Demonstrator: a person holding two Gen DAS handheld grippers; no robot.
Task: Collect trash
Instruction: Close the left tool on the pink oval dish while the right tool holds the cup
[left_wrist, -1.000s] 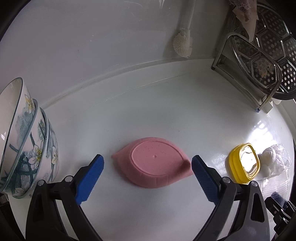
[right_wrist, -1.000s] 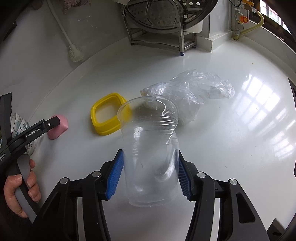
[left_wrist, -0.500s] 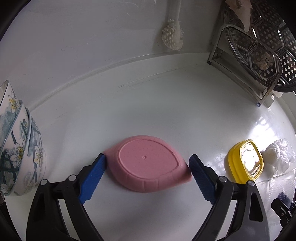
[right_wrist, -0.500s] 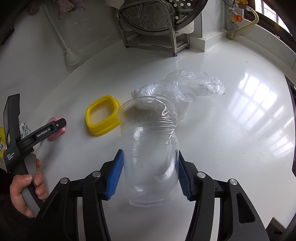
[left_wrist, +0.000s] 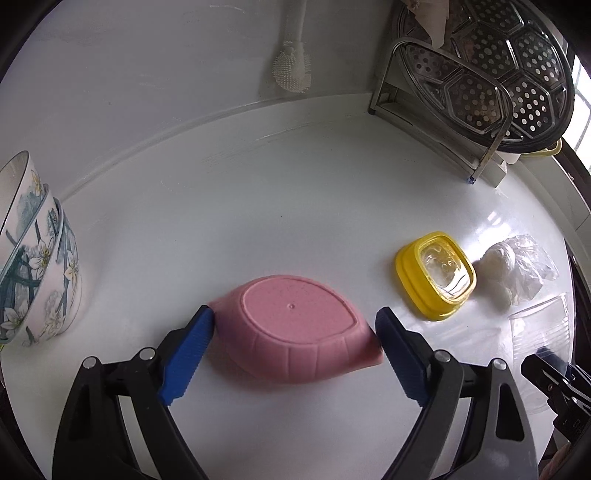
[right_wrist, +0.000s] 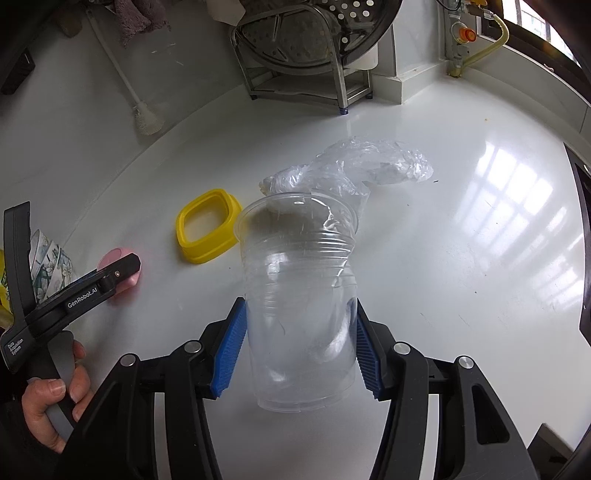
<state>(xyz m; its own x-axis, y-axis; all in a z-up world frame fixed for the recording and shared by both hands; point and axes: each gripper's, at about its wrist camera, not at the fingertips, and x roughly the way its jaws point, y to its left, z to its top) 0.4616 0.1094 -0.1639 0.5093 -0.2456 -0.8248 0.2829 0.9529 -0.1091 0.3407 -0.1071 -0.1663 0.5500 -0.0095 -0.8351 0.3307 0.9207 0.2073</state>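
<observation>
My right gripper (right_wrist: 299, 341) is shut on a clear, dented plastic cup (right_wrist: 299, 295), held above the white counter with its mouth pointing away. A crumpled clear plastic bag (right_wrist: 354, 170) lies just beyond it; it also shows in the left wrist view (left_wrist: 517, 269). My left gripper (left_wrist: 291, 343) is open, its blue pads on either side of an upside-down pink leaf-shaped dish (left_wrist: 295, 332), about touching its two ends. The cup (left_wrist: 543, 332) shows faintly at the right edge of the left wrist view.
A yellow-rimmed lid (left_wrist: 436, 273) lies between the pink dish and the bag. Stacked floral bowls (left_wrist: 33, 258) stand at the left. A metal rack with a perforated steamer tray (left_wrist: 480, 85) stands at the back right. A white brush (left_wrist: 291, 74) hangs on the wall.
My left gripper has moved forward, so its open pads now flank the pink dish. My right gripper, still holding the cup, has shifted slightly.
</observation>
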